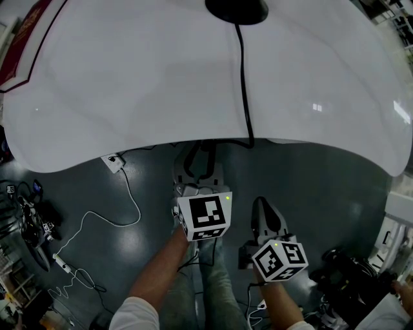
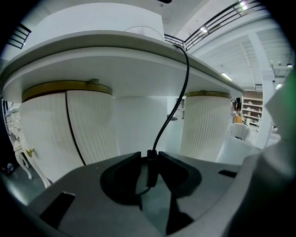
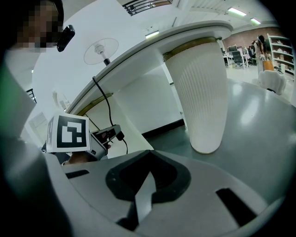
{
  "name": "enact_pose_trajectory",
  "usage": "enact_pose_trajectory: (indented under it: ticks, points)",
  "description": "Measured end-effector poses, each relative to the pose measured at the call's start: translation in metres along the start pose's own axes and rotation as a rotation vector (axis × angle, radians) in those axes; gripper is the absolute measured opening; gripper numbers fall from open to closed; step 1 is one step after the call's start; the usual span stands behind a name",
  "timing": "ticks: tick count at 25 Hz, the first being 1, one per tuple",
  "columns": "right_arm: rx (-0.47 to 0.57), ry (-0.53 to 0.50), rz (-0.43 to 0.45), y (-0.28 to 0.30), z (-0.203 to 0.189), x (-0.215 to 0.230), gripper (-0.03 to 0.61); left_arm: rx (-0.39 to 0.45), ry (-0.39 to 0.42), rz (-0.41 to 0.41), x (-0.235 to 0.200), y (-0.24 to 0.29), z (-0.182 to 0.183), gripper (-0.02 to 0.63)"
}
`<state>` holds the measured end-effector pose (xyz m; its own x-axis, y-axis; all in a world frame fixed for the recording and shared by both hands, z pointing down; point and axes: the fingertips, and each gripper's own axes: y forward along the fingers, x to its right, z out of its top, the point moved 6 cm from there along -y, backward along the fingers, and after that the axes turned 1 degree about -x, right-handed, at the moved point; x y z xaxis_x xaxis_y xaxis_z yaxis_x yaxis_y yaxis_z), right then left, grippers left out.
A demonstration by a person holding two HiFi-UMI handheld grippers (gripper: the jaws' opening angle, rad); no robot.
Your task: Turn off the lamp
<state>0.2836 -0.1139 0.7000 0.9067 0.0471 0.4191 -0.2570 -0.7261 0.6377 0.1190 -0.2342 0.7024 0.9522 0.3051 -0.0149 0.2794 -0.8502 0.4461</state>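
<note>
1. The left tool [image 2: 150,158] is pinching a small black block [image 2: 151,169] that sits in line on the lamp's black cord [image 2: 178,99]. Its two dark jaws are closing in on the block from both sides, in the lower middle of the left gripper view.
2. In that same view the cord is rising from the block, bending to the upper right and passing over the edge of the white bench [image 2: 115,46].
3. In the head view the lamp [image 1: 236,8] is showing only as a dark rounded base at the top centre of the frame, cut by the edge, standing on the bench top. Its cord is running straight down the picture and dropping off the near rim, just above the left tool.
4. The right tool [image 3: 149,155] is holding nothing: its jaws are meeting at a point with only grey floor [image 3: 259,120] beyond them.
5. In the head view the right tool is hanging at the lower right, below and right of the left one and clear of the bench rim, with its marker cube [image 1: 281,259] facing the camera.
6. Ribbed white pillars [image 2: 64,132] with a gold band at the top are carrying the bench; one pillar is filling the right centre of the right gripper view.
7. A thin white cable [image 1: 122,196] is lying in loops on the dark floor at the lower left of the head view — well apart from both tools.
</note>
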Motion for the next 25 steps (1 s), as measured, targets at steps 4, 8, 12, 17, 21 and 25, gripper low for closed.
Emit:
enact_pose_trajectory:
  ticks: [4, 8, 12, 17, 21, 25]
  points:
    - [0.002, 0.000, 0.000, -0.001, 0.000, -0.001, -0.002, 0.016, 0.002, -0.006, 0.002, -0.004, 0.001, 0.104]
    - [0.003, -0.001, 0.001, -0.003, 0.000, 0.001, -0.002, 0.022, 0.015, 0.007, 0.003, -0.009, 0.004, 0.104]
    - [0.007, -0.001, -0.001, -0.007, 0.000, 0.002, -0.002, 0.023, 0.024, 0.021, 0.002, -0.017, 0.005, 0.104]
    - [0.007, -0.002, -0.002, -0.011, -0.003, 0.002, -0.002, 0.029, -0.002, 0.045, 0.002, -0.031, 0.001, 0.103]
    - [0.007, -0.006, 0.000, -0.014, -0.005, 0.002, -0.002, 0.028, -0.025, 0.047, 0.006, -0.042, -0.005, 0.103]
    - [0.008, -0.010, 0.001, -0.016, -0.006, 0.002, -0.002, 0.016, -0.039, 0.052, 0.009, -0.051, -0.011, 0.080]
